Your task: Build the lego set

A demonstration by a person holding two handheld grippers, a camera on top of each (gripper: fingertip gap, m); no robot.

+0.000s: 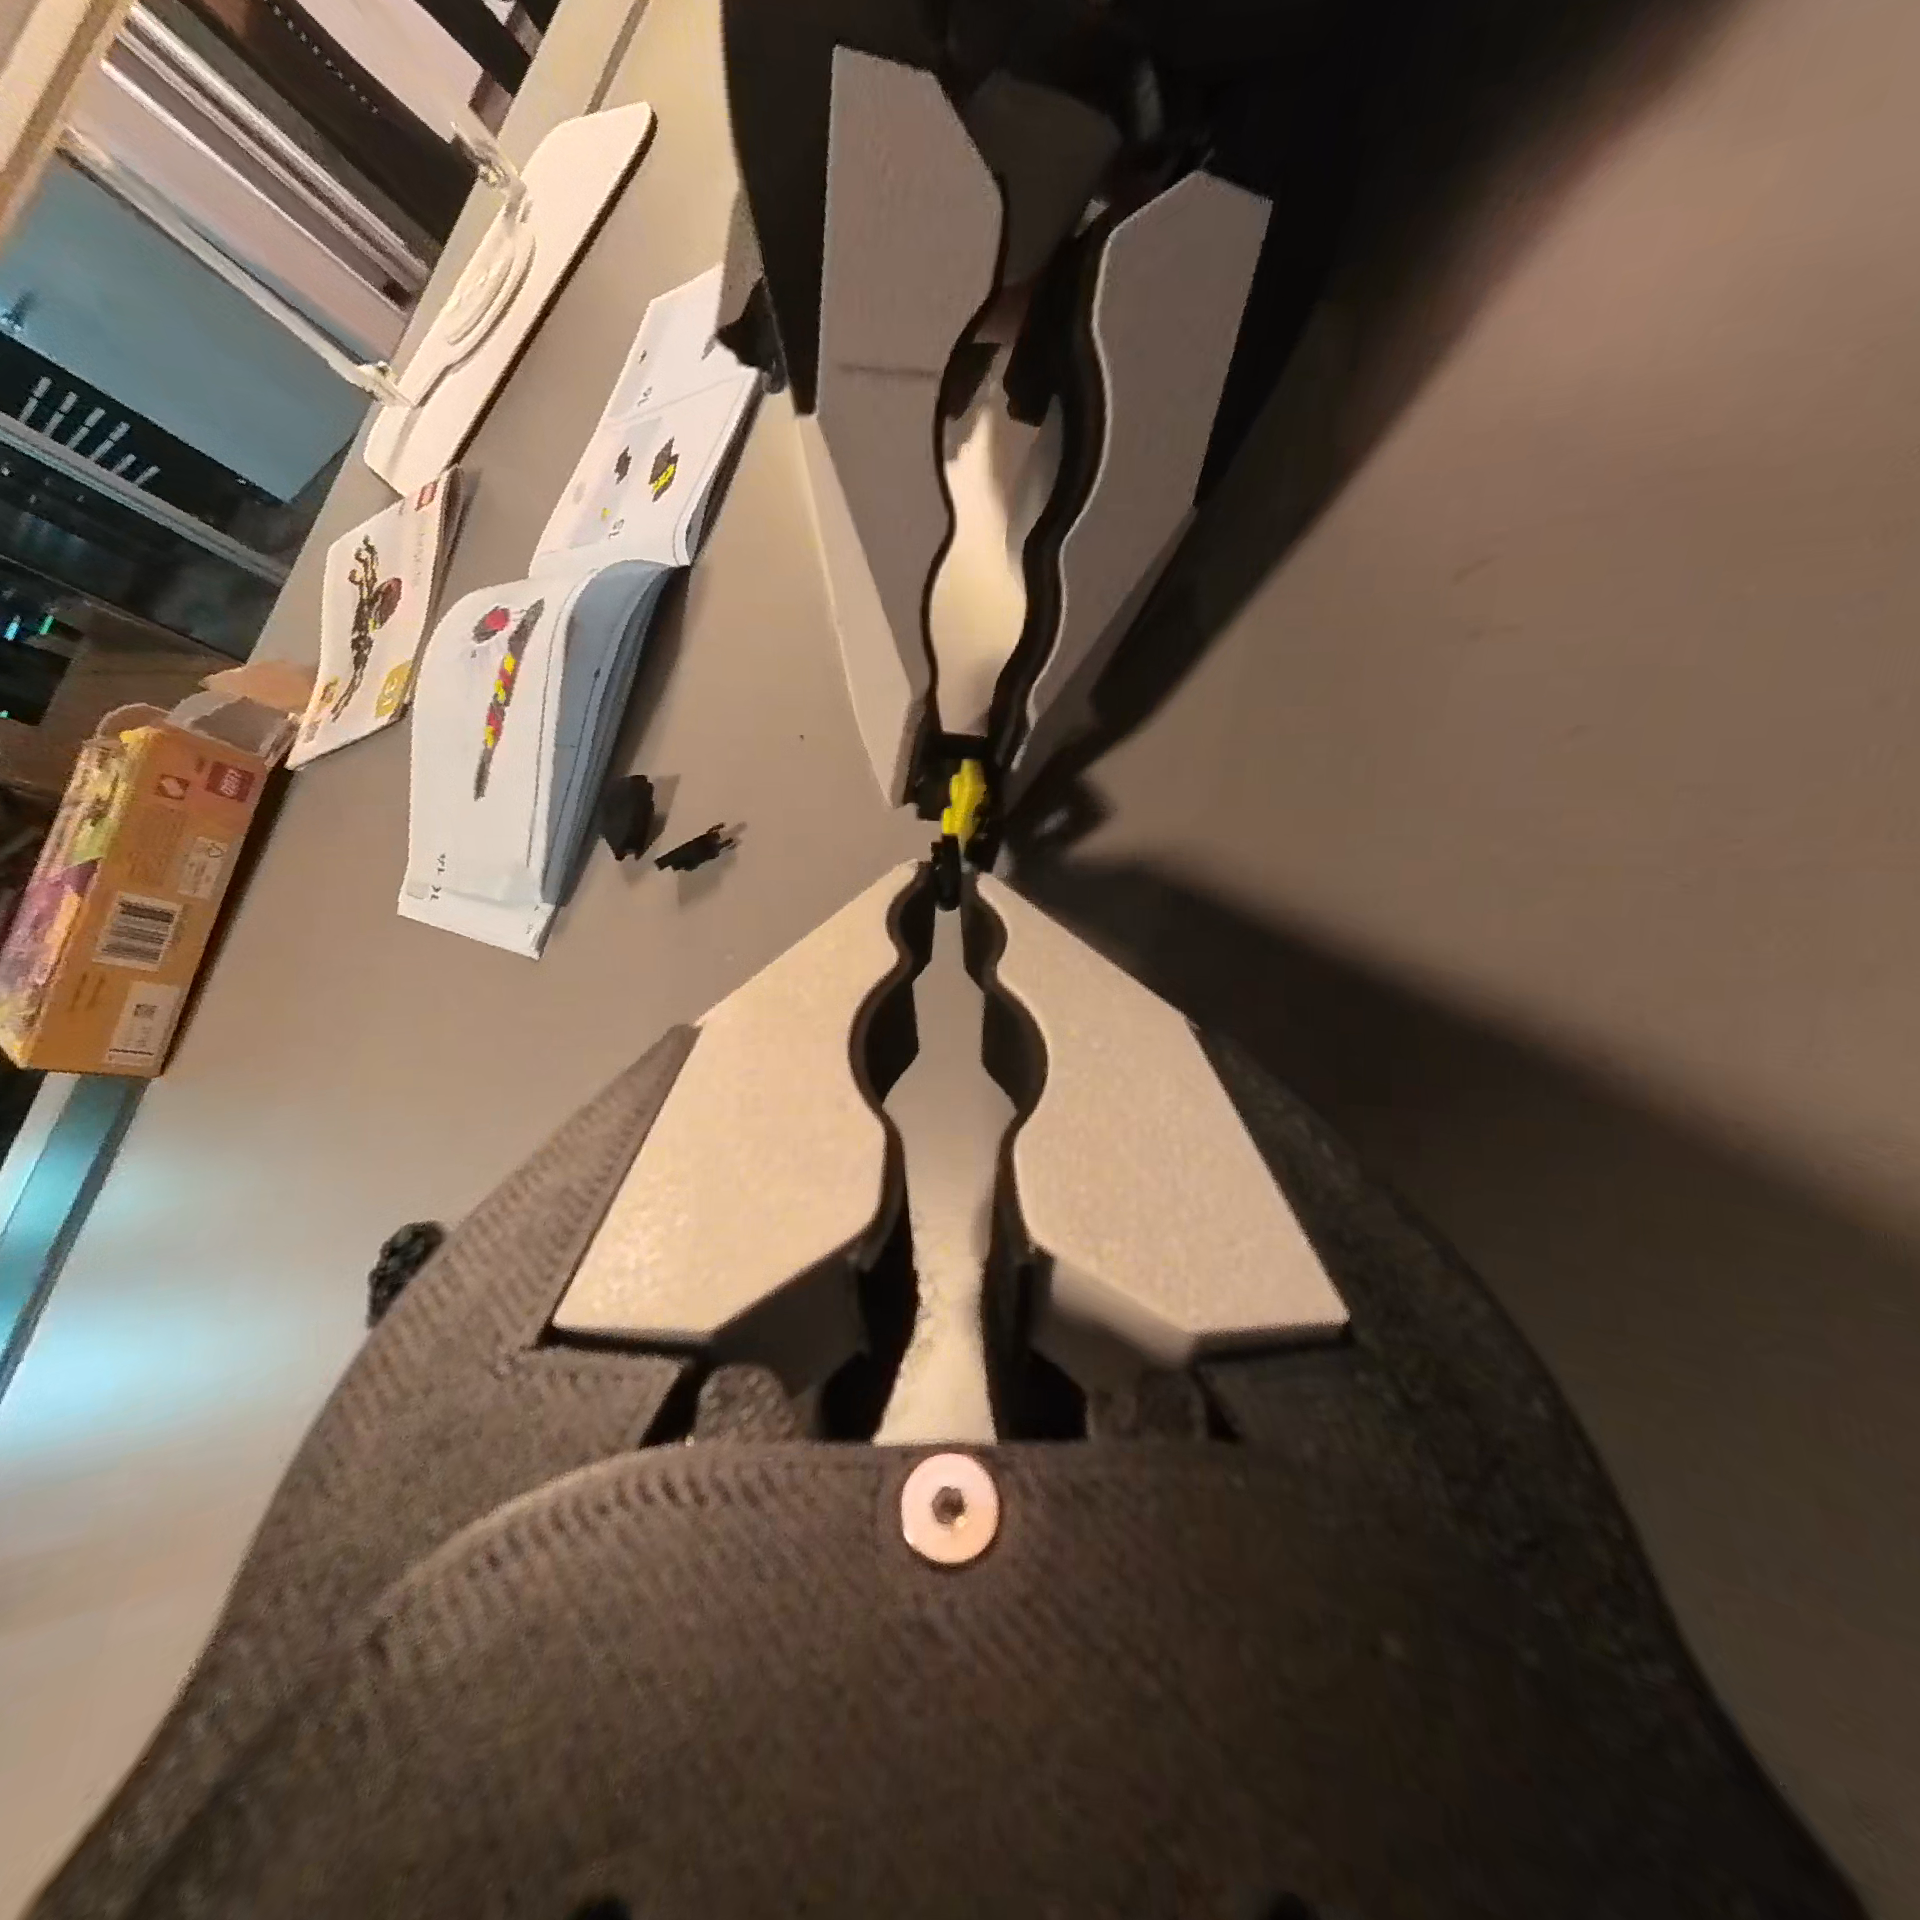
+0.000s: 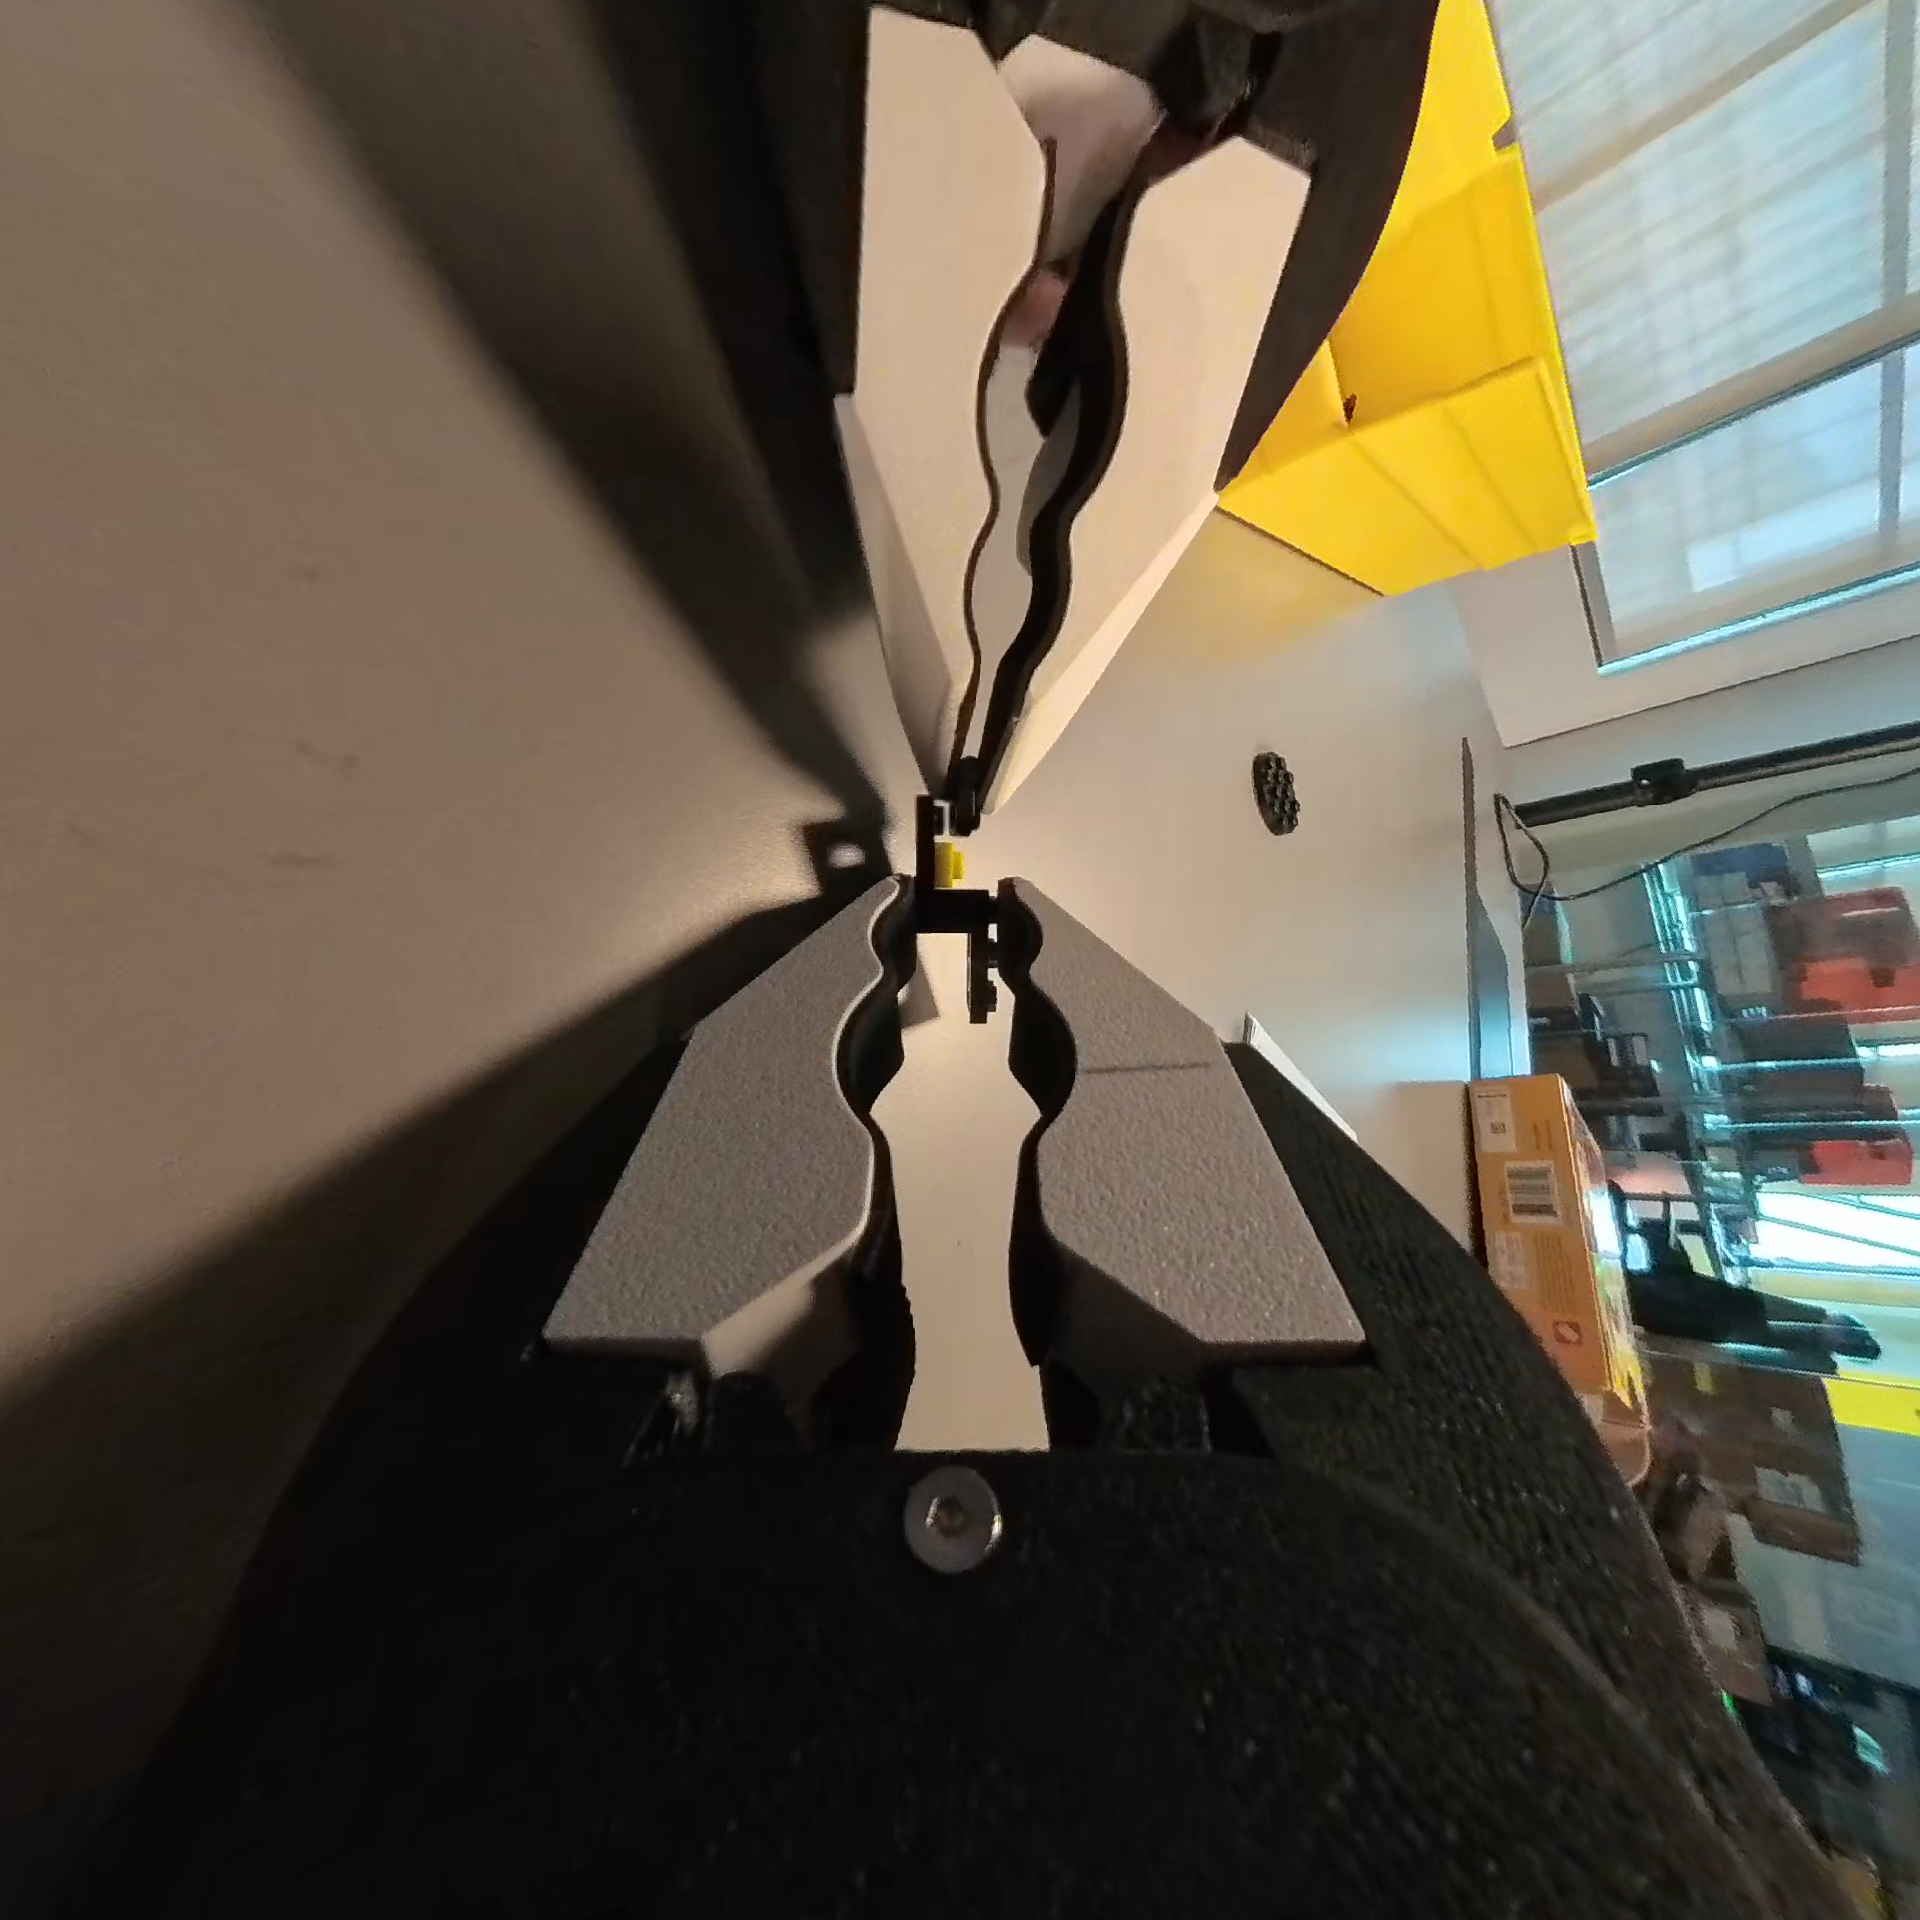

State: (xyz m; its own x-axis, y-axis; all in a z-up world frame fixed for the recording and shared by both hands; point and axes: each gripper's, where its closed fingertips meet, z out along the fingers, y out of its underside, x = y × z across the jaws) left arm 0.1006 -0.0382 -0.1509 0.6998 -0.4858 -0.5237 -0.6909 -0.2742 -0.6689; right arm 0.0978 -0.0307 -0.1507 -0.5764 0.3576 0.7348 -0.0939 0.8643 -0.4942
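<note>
Bearing printed labels: orange box [image 1: 125, 894]

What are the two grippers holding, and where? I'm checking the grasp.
Both pinch one small black-and-yellow lego assembly tip to tip: the right gripper its wider black end, the left gripper the opposite black tip.

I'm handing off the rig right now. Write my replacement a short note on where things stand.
Left gripper: shut on a small black piece.
Right gripper: shut on the black-and-yellow assembly.
The two grippers meet tip to tip above the table.
Loose black pieces lie by the open instruction booklet; the yellow box stands behind it.
Done: a small sub-build.
Left: press the held piece on, then add the loose pieces.
</note>
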